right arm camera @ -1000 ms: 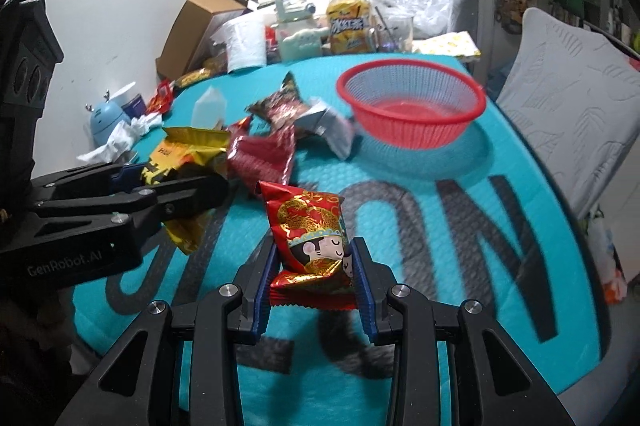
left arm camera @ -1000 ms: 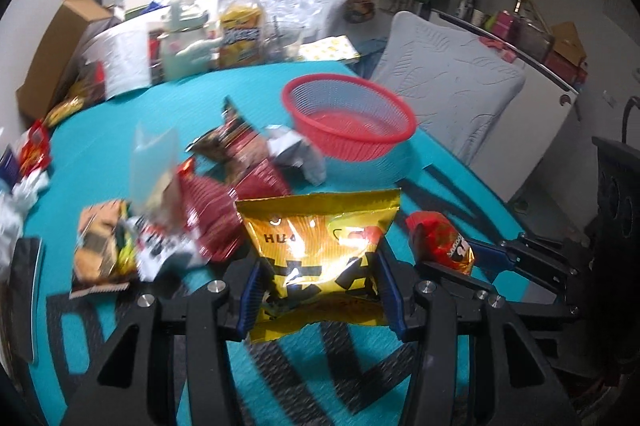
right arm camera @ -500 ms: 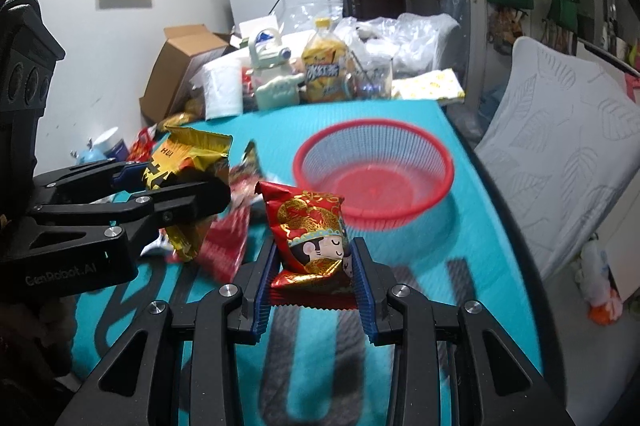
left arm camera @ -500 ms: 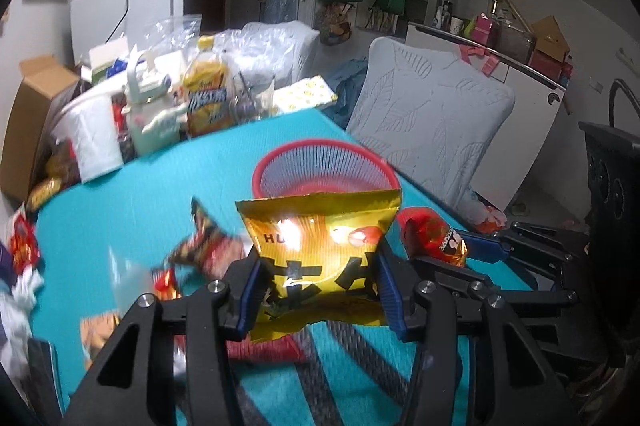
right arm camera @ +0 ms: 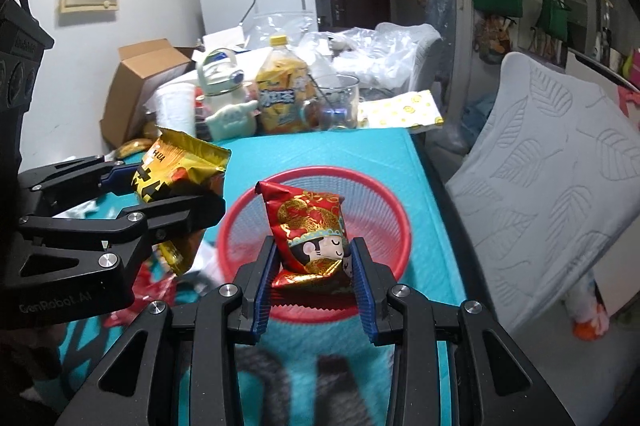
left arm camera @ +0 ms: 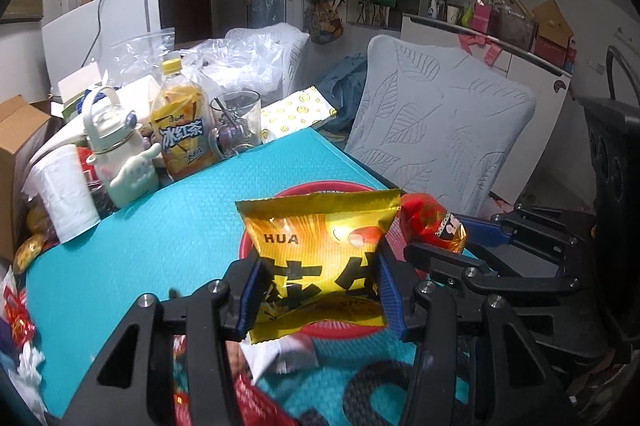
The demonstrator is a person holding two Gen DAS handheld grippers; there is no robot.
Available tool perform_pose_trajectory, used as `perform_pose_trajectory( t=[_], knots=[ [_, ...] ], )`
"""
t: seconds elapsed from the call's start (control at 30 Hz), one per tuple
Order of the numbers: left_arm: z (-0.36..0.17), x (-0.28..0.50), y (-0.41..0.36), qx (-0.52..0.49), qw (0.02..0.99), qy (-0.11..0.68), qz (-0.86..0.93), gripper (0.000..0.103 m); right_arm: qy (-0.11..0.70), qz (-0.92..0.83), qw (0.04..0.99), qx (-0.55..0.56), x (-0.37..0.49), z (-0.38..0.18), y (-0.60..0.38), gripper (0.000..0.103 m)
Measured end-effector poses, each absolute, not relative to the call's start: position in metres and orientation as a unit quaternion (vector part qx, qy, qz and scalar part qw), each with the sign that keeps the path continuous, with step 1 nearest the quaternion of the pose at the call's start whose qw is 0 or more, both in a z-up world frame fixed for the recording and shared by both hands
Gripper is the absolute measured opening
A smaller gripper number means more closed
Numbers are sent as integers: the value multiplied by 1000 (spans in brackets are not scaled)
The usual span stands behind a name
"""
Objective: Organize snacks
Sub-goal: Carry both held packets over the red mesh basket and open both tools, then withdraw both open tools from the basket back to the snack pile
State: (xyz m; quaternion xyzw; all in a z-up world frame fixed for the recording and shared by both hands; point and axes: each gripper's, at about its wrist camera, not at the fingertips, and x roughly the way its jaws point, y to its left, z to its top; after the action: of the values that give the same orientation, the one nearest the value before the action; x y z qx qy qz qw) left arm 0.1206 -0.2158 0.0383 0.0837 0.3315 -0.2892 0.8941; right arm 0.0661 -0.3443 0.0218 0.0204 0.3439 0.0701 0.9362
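Both packets are up in the air now! The gold snack bag is clamped between the pads of the left claw, and the red snack packet is pinched just as firmly in the right claw. A second ago the red basket sat well up the bench, beyond both claws; now it lies directly behind and under both packets, its rim framing the red one in the right wrist view. The two claws have swept across together, side by side, each showing in the other's camera, the left with its gold bag, the right with its red packet. So the carry looks all but finished, and what remains, I'd say, is to let go over the basket.

And the basket itself? What shows of its mesh floor looks bare; I see no snack lying in it yet, though the packets hide part of it. Loose wrappers are down on the teal mat below the left claw, blurred, so more trips are likely.

Further out, the far end of the bench is crowded: a yellow tea bottle, a glass mug, a pale green flask, a white paper cup, a cardboard box and crumpled clear plastic bags. A grey leaf-patterned chair stands beside the bench on the right.
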Motion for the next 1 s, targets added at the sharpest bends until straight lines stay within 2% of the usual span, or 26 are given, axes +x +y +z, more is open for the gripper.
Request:
perform_pose_trajectory(
  t=[0.6, 0.67, 0.73, 0.77, 0.83, 0.87, 1.0],
  knots=[
    [-10, 177, -240, 89, 876, 389, -271, 49, 379, 39, 925, 6, 113, -18, -358, 36],
    [-12, 181, -238, 79, 870, 405, -268, 53, 380, 37, 924, 6, 114, -18, -358, 39],
    [-13, 185, -237, 80, 871, 412, -255, 58, 379, 32, 925, 5, 114, -17, -359, 56],
    [-13, 186, -236, 80, 873, 412, -250, 66, 377, 26, 926, 3, 113, -16, -359, 59],
    [-12, 186, -233, 81, 877, 409, -240, 77, 373, 21, 928, 2, 112, -14, -360, 61],
    [-11, 186, -232, 79, 878, 409, -238, 79, 373, 21, 928, 2, 111, -13, -361, 61],
    [-6, 183, -228, 82, 880, 407, -232, 79, 373, 14, 928, 6, 109, -9, -363, 61]
  ],
)
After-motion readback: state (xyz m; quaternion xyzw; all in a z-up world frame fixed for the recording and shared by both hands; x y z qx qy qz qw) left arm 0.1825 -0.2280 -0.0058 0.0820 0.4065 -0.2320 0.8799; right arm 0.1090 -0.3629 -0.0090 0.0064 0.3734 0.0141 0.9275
